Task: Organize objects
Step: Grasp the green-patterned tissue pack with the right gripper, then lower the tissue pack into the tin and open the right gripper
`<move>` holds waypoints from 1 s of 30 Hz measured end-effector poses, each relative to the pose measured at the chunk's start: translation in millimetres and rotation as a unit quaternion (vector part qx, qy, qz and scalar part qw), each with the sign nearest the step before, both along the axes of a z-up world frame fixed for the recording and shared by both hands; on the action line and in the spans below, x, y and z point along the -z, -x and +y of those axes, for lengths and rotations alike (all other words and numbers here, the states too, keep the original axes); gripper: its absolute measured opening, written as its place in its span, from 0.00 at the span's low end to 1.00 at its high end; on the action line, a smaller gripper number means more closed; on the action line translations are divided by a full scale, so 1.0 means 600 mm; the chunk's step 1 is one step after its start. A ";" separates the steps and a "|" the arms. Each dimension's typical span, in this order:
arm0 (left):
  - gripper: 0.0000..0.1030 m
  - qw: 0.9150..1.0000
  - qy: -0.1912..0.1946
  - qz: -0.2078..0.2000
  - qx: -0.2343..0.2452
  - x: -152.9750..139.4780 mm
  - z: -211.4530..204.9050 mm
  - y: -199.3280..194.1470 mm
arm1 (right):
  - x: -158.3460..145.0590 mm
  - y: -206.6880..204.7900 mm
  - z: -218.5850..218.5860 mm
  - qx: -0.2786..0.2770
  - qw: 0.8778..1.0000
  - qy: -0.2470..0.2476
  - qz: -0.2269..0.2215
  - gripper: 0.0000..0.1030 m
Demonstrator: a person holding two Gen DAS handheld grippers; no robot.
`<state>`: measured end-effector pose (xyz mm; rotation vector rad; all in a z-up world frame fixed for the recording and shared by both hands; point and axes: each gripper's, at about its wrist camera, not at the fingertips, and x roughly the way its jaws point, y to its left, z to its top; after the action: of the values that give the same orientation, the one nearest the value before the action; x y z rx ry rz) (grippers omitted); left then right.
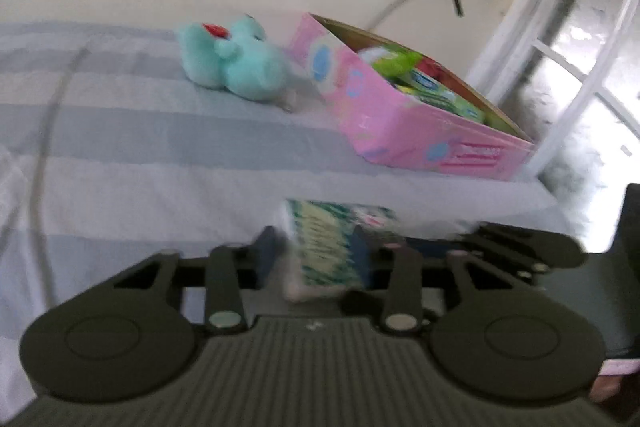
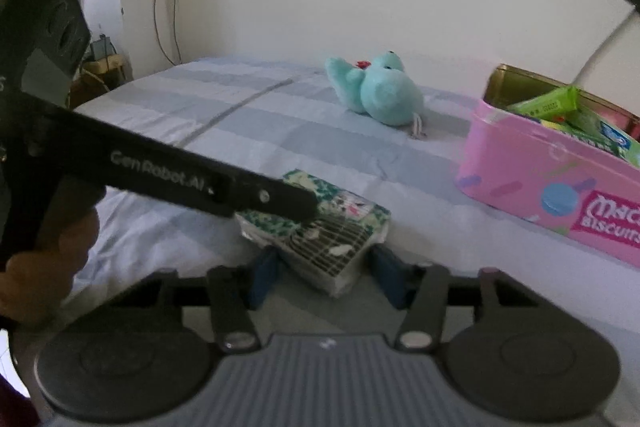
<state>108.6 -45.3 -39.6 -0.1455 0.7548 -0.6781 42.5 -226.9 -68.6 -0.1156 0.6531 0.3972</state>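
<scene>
Pink biscuit tin (image 2: 552,163) at frame right already holds snack packets; teal plush (image 2: 380,93) lies loose on bed, upper center. Left gripper (image 1: 320,259) pinches green tissue pack (image 2: 320,227); right gripper (image 2: 324,275) straddles it, spread.

one plush toy (image 2: 380,91), one pink box (image 2: 560,183), one tissue pack (image 2: 332,239)

- "GenRobot.AI" is printed in pale letters along the black left gripper (image 2: 304,205), left of centre in the right wrist view.
- "BISCUITS", cut off, stands on the pink box (image 2: 560,179) at the right edge.
</scene>
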 end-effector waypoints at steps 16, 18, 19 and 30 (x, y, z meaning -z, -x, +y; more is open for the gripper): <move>0.42 0.993 -0.002 -0.111 0.052 -0.138 -0.356 -0.073 | -0.099 -0.033 -0.233 0.177 0.971 -0.012 -0.160 0.51; 0.47 0.992 -0.009 -0.112 0.051 -0.138 -0.409 -0.088 | -0.101 -0.059 -0.271 0.205 0.965 -0.001 -0.164 0.54; 0.49 0.993 -0.018 -0.107 0.046 -0.132 -0.431 -0.098 | -0.100 -0.071 -0.287 0.221 0.961 0.003 -0.169 0.60; 0.62 0.988 -0.027 -0.147 -0.030 -0.112 -0.351 -0.065 | -0.059 -0.094 -0.376 0.260 0.949 -0.061 -0.169 0.68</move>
<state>147.5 -256.0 27.7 -0.0164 0.4823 -0.6038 98.8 -452.3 -33.0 0.1060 0.2987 -0.0945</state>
